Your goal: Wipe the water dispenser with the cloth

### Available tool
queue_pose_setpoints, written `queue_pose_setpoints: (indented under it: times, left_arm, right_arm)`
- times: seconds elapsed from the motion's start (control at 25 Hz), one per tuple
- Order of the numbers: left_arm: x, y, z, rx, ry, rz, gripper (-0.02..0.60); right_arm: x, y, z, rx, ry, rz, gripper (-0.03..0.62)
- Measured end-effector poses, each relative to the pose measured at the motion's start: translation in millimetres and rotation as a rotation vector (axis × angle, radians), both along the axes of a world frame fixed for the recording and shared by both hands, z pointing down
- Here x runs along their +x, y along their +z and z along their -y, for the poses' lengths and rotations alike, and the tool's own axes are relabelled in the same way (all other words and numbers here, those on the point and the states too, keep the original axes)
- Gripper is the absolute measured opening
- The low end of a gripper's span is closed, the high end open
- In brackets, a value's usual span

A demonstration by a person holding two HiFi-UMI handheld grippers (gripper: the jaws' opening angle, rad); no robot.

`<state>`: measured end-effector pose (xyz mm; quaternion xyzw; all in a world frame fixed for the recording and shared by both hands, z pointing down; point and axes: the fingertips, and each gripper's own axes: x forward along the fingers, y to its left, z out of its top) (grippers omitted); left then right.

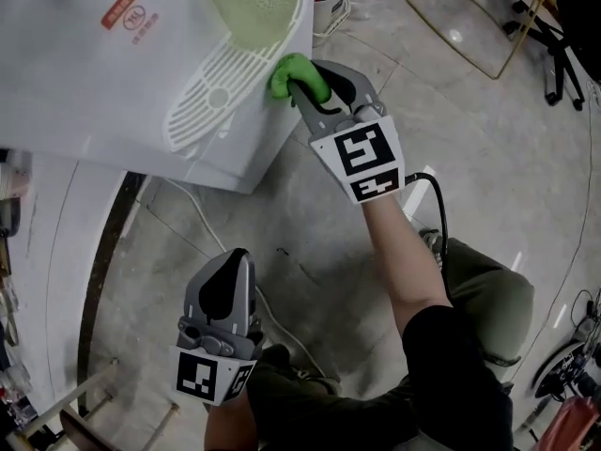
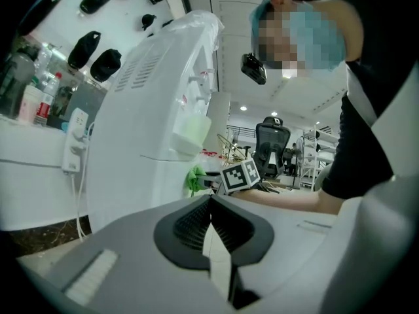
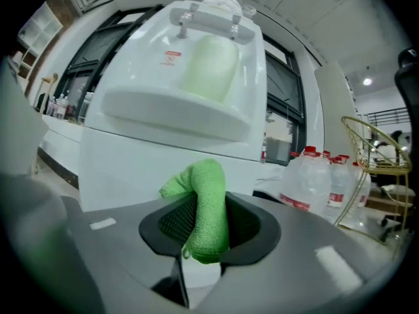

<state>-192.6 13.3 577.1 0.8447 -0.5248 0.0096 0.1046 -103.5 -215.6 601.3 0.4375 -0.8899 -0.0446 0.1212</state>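
The cloth (image 1: 293,69) is being clamped by the right gripper (image 1: 302,90) at the front edge of the water dispenser (image 1: 113,83), beside the drip tray (image 1: 211,97). The left gripper (image 1: 230,269) is being held well apart, jaws together.

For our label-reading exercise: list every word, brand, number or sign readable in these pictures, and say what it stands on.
Red label on the water dispenser: too blurred to read.
Red labels on the water bottles: too small to read.
Nothing legible.
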Motion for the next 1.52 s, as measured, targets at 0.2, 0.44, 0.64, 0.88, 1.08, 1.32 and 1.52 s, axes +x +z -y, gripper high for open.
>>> queue_pose_setpoints:
  times: [0.2, 0.44, 0.64, 0.88, 1.08, 1.32, 1.52]
  left_arm:
    - [-14.3, -5.1, -4.9, 0.019, -0.023, -0.023, 0.002]
    - [-23.0, -7.6, -12.6, 0.024, -0.045, -0.017, 0.002]
    - [-28.9, -5.1, -15.1, 0.014, -0.066, -0.005, 0.002]
    - [-25.0, 3.1, -6.9, 0.006, -0.072, 0.016, 0.002]
    - [-15.2, 5.1, 2.7, 0.015, -0.057, 0.018, 0.002]
    - [-16.9, 4.3, 2.7, 0.019, -0.067, 0.033, 0.002]
    - [-11.1, 3.3, -2.8, 0.012, -0.029, 0.039, 0.002]
  right_arm:
    - [39.1, 7.4, 52.2, -0.044, 0.162, -0.043, 0.121]
    - [56.9, 10.6, 78.3, -0.071, 0.298, -0.05, 0.118]
    - [62.2, 8.9, 58.9, -0.064, 0.34, 0.013, 0.118]
    - [32.6, 25.2, -22.4, -0.095, 0.264, 0.159, 0.118]
    - [-23.4, 61.4, -108.4, -0.181, 0.144, 0.225, 0.118]
    - [-94.3, 76.8, -158.3, -0.179, -0.031, 0.11, 0.118]
    - [-96.1, 75.1, -138.2, -0.126, -0.012, 0.041, 0.118]
